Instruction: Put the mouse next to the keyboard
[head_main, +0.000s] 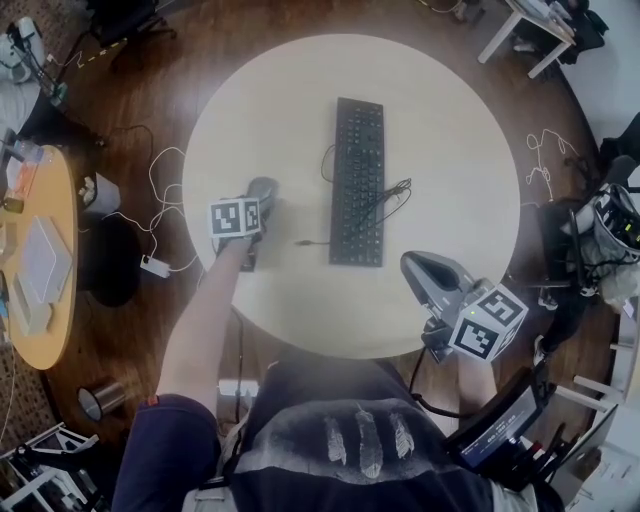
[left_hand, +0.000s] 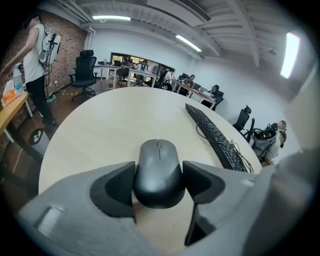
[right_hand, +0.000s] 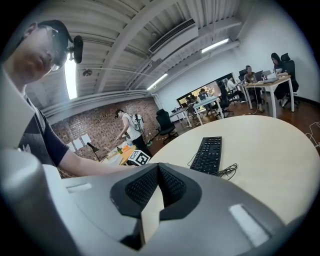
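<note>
A dark grey mouse (left_hand: 159, 170) lies on the round beige table (head_main: 450, 130), left of the black keyboard (head_main: 358, 180) and about a hand's width from it. My left gripper (left_hand: 159, 181) is shut on the mouse, one pad against each of its sides. In the head view that gripper (head_main: 260, 205) covers most of the mouse. The keyboard (left_hand: 215, 135) runs away to the right in the left gripper view. My right gripper (head_main: 422, 268) hovers over the table's near right edge, shut with nothing between its pads (right_hand: 172, 187).
The keyboard's cable (head_main: 395, 195) lies looped at its right side. An orange side table (head_main: 50, 270) stands at the left, with white cables (head_main: 160, 200) on the floor between. Gear and wires (head_main: 610, 230) crowd the right edge. Distant desks and people fill the room.
</note>
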